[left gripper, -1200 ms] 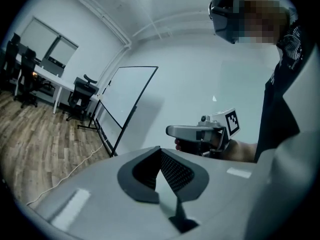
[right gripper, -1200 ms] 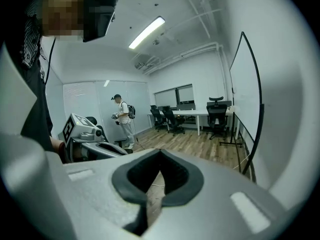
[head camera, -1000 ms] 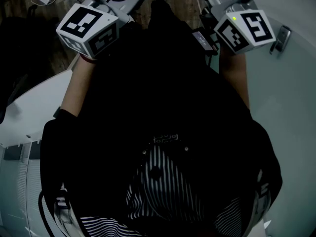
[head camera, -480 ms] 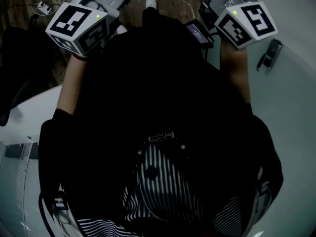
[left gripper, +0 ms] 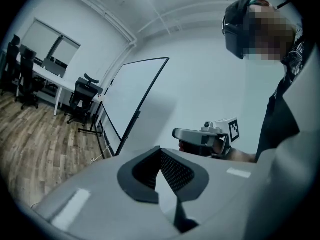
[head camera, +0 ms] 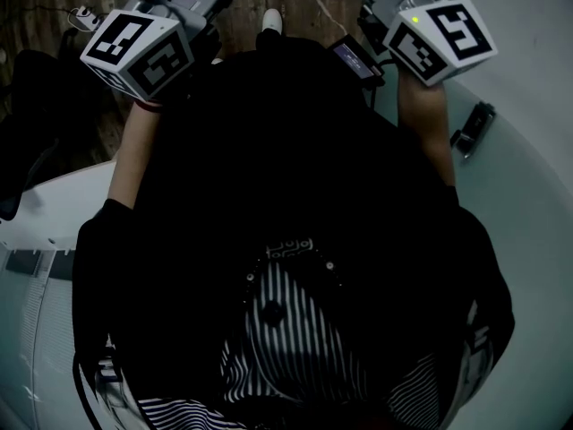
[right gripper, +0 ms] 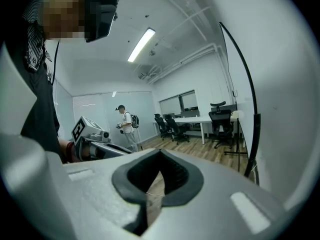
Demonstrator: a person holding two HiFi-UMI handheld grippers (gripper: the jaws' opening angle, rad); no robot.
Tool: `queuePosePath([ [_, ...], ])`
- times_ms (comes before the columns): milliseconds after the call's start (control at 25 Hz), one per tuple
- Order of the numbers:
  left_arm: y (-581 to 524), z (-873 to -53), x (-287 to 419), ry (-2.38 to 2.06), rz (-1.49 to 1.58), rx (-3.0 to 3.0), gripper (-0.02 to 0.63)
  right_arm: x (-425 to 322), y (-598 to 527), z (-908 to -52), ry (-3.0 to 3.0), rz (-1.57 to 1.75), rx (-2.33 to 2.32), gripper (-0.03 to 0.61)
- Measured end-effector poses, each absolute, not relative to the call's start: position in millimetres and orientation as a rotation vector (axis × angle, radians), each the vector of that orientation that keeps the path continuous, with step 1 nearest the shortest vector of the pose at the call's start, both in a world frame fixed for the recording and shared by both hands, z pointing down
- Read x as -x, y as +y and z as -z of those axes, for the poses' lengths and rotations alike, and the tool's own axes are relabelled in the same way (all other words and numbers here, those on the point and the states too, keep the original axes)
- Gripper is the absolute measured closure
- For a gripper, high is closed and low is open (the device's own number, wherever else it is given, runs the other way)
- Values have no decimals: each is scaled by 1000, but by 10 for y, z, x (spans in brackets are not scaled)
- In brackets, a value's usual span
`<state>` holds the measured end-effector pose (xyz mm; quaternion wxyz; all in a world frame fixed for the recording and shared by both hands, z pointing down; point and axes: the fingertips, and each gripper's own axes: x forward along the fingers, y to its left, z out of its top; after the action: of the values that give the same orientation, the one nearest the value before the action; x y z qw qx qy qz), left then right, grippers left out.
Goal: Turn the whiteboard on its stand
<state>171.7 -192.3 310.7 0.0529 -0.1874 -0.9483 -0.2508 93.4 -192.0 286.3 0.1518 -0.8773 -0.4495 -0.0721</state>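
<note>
The whiteboard (left gripper: pixel 132 96) stands on its black-framed stand across the wooden floor in the left gripper view, well beyond my left gripper (left gripper: pixel 160 154), whose jaws are shut on nothing. In the right gripper view the whiteboard (right gripper: pixel 280 99) fills the right side, its black edge close by, and my right gripper (right gripper: pixel 160 155) is shut and empty beside it. Each gripper sees the other, the right gripper (left gripper: pixel 205 136) and the left gripper (right gripper: pixel 92 134), held in the air. In the head view only their marker cubes (head camera: pixel 139 52) (head camera: pixel 440 38) show, above my dark clothing.
Desks with office chairs (left gripper: pixel 30 79) (right gripper: pixel 200 121) line the far walls. A person with a backpack (right gripper: pixel 125 124) stands far off. A pale table (head camera: pixel 524 204) carries a small dark object (head camera: pixel 473 125). A cable with a plug block (head camera: pixel 81 14) lies on the floor.
The head view has drifted, so the small dark object on the table sits lower and more to the left. The left marker cube has shifted slightly left. Both grippers stay shut.
</note>
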Motion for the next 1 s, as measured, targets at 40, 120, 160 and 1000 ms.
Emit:
queuePosePath([
  [40, -1913, -3093, -1679, -2879, 767, 563, 612, -923, -1881, -2858, -1284, 200, 2515, 578],
  [120, -1885, -3081, -1597, -2875, 767, 545, 612, -885, -1815, -2850, -1274, 184, 2512, 578],
  [160, -1861, -3080, -1555, -2875, 763, 537, 613, -855, -1785, -2853, -1271, 180, 2514, 578],
  [1000, -1358, -3120, -735, -2901, 727, 436, 612, 177, -1497, -3045, -1428, 188, 2452, 578],
])
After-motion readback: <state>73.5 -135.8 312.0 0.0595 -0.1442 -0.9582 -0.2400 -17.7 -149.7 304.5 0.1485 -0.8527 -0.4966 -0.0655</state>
